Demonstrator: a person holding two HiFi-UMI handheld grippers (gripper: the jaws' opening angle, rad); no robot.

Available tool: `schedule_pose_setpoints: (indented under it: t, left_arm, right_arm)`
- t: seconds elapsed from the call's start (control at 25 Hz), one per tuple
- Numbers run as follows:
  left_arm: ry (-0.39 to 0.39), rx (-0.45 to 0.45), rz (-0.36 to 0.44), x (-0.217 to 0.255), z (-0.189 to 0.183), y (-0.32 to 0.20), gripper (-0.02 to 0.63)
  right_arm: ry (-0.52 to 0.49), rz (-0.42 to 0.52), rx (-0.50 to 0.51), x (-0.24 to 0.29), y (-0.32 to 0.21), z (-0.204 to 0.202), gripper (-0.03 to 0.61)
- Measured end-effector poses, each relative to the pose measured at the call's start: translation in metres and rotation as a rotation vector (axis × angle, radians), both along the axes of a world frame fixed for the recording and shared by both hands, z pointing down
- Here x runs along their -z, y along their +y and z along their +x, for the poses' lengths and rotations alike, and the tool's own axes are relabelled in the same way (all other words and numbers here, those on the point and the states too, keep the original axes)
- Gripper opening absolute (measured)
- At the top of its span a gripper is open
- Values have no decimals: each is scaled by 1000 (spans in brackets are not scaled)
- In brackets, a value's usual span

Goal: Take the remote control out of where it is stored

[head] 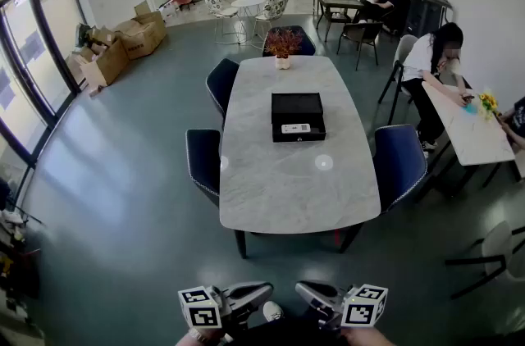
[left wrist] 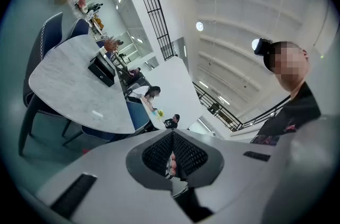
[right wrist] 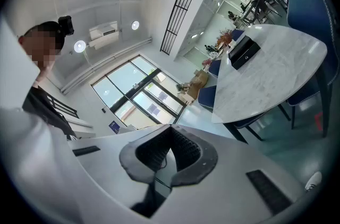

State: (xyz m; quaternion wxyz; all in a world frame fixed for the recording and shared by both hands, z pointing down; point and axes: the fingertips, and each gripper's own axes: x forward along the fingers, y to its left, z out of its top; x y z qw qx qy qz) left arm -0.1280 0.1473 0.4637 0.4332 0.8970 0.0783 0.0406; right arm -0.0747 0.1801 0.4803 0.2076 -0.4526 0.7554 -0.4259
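A black storage box point(head: 298, 116) stands open in the middle of the marble table point(head: 295, 188). A pale remote control point(head: 295, 128) lies in its front part. The box also shows small in the left gripper view point(left wrist: 102, 69) and in the right gripper view point(right wrist: 243, 51). Both grippers are held low at the bottom of the head view, well short of the table. My left gripper point(head: 261, 288) has its ribbed pads point(left wrist: 159, 154) pressed together with nothing held. My right gripper point(head: 305, 288) is likewise shut and empty, its pads point(right wrist: 183, 151) meeting.
Dark blue chairs point(head: 203, 160) point(head: 399, 160) point(head: 221, 82) ring the table, and a vase of flowers point(head: 283, 49) stands at its far end. A person point(head: 431, 66) sits at a second table point(head: 472, 131) on the right. Cardboard boxes point(head: 123, 41) lie by the left windows.
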Motion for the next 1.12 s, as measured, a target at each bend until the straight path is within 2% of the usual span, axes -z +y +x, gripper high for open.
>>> schedule_pose_setpoints:
  t: [0.24, 1.12]
  left_arm:
    - [2, 14, -26, -1, -1, -1, 8]
    - [1, 18, -25, -2, -5, 0, 8]
  right_arm:
    - [0, -5, 5, 3, 0, 0, 9]
    - [-18, 25, 1, 8, -1, 3, 9]
